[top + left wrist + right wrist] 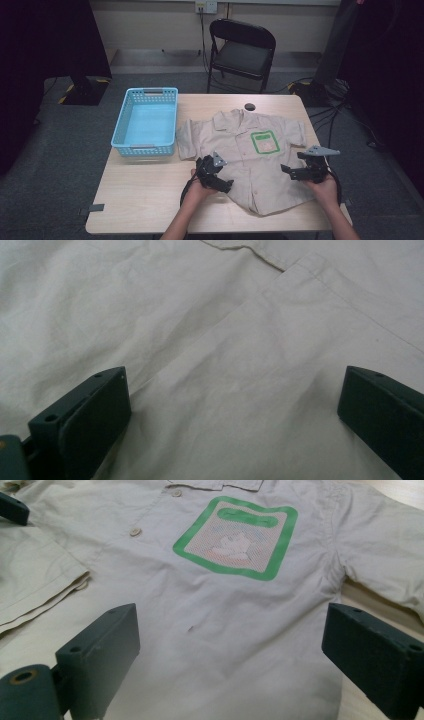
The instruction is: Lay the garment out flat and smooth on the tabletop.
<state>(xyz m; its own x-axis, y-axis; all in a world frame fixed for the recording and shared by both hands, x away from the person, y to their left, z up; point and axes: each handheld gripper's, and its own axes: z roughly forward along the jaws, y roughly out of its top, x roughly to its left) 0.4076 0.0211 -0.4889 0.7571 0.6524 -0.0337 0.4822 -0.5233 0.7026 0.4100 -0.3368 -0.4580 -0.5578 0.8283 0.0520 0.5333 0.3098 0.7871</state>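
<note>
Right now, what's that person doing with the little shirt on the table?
A person is working on a small beige short-sleeved shirt with a green-framed chest patch, spread flat on the light wooden table. The left gripper sits over the shirt's left side and the right gripper over its right side, both with jaws open and holding nothing. An empty light-blue plastic basket waits beside it.

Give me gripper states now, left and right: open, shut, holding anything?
Left gripper: open, jaws wide apart over the beige shirt, gripping nothing.
Right gripper: open, jaws spread above the shirt below its green patch, nothing held.
</note>
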